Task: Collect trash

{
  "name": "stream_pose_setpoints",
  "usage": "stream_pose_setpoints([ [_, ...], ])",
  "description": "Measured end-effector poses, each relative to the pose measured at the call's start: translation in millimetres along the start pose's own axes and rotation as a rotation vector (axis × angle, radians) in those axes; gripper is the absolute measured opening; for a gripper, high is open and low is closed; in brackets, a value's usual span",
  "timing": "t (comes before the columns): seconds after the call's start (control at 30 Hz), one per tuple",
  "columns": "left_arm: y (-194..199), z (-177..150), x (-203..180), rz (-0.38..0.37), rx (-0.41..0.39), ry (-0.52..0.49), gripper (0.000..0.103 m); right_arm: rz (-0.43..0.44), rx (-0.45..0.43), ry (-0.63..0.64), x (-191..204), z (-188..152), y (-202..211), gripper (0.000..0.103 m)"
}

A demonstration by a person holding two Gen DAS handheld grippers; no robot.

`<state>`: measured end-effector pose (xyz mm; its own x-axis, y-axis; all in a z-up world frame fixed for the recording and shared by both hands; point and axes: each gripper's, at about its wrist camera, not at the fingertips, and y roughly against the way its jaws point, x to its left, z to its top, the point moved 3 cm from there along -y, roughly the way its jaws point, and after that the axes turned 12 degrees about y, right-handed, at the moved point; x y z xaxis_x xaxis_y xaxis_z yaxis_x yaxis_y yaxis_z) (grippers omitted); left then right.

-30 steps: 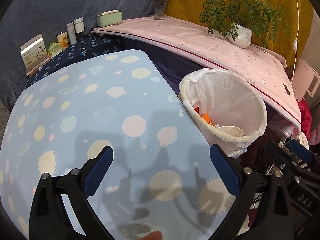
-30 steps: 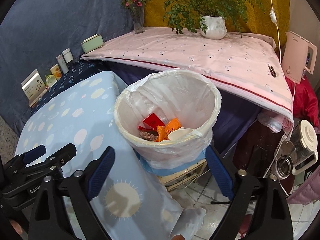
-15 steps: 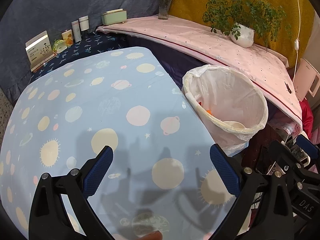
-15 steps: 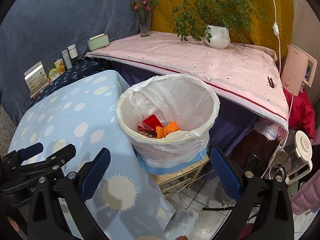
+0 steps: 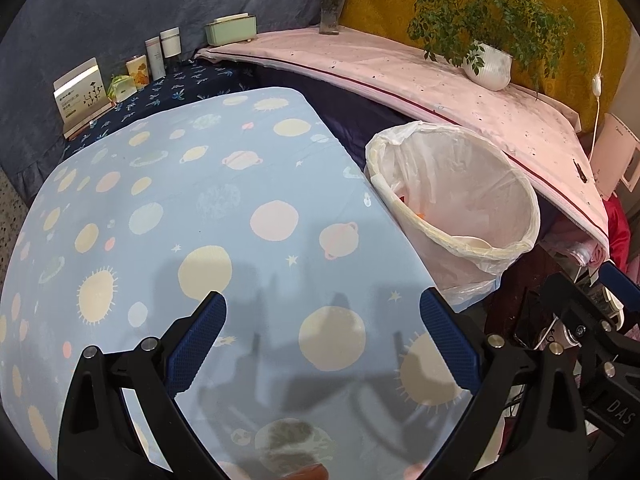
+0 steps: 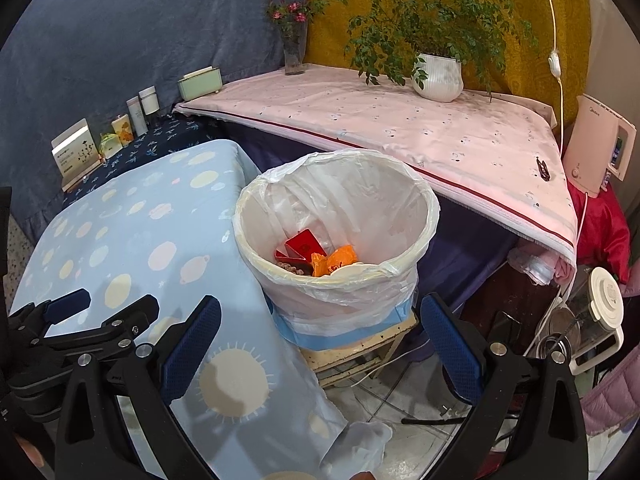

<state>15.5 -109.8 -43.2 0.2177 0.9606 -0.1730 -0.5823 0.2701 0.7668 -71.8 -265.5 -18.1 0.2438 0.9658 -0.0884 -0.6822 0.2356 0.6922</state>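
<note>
The round trash bin (image 6: 336,240) stood upright, mouth upward, just beside the planet-print tablecloth (image 5: 192,216), lined with crinkled white plastic (red and orange wrappers (image 6: 316,254) inside). The left gripper (image 5: 322,336) and right gripper (image 6: 320,340) gaped wide, empty.

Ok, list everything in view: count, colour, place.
trash bin: one, white liner, on a stool beside the table
trash: several pieces, red and orange, in the bin
table: one, light blue planet-print cloth
shelf: one, pink cloth, behind the bin
potted plant: one, white pot, on the shelf
flower vase: one, clear, shelf corner
green box: one, shelf's left end
small containers: several, along the back wall
kettle: one, white lid, floor at right
left hand-held gripper: black, blue pads, open, empty
right hand-held gripper: same, open, empty
</note>
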Motion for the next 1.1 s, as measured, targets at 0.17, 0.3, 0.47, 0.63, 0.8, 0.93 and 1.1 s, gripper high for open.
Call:
stream_pose_setpoints([
  [0.17,-3,0,-7,0.005,-0.008,-0.011,0.093,-0.002,0.008,-0.008,-7,-2,-5,0.096],
  [0.3,-6,0,-13,0.007,-0.003,-0.011,0.093,0.001,0.013,-0.016,-13,-3,-10,0.096],
  [0.47,-9,0,-19,0.008,0.001,-0.013,0.093,-0.012,0.015,-0.018,-20,-3,-13,0.096],
  [0.63,-11,0,-22,0.004,0.006,-0.008,0.093,-0.014,0.021,-0.024,-25,-5,-14,0.096],
  [0.8,-14,0,-28,0.011,0.008,-0.009,0.093,-0.017,0.023,-0.026,-27,-7,-15,0.096],
  [0.93,-15,-1,-30,0.011,0.009,-0.010,0.093,-0.016,0.028,-0.025,-28,-8,-16,0.096],
  [1.1,-16,-1,-31,0.017,0.010,-0.004,0.093,-0.013,0.030,-0.023,-30,-9,-18,0.096],
])
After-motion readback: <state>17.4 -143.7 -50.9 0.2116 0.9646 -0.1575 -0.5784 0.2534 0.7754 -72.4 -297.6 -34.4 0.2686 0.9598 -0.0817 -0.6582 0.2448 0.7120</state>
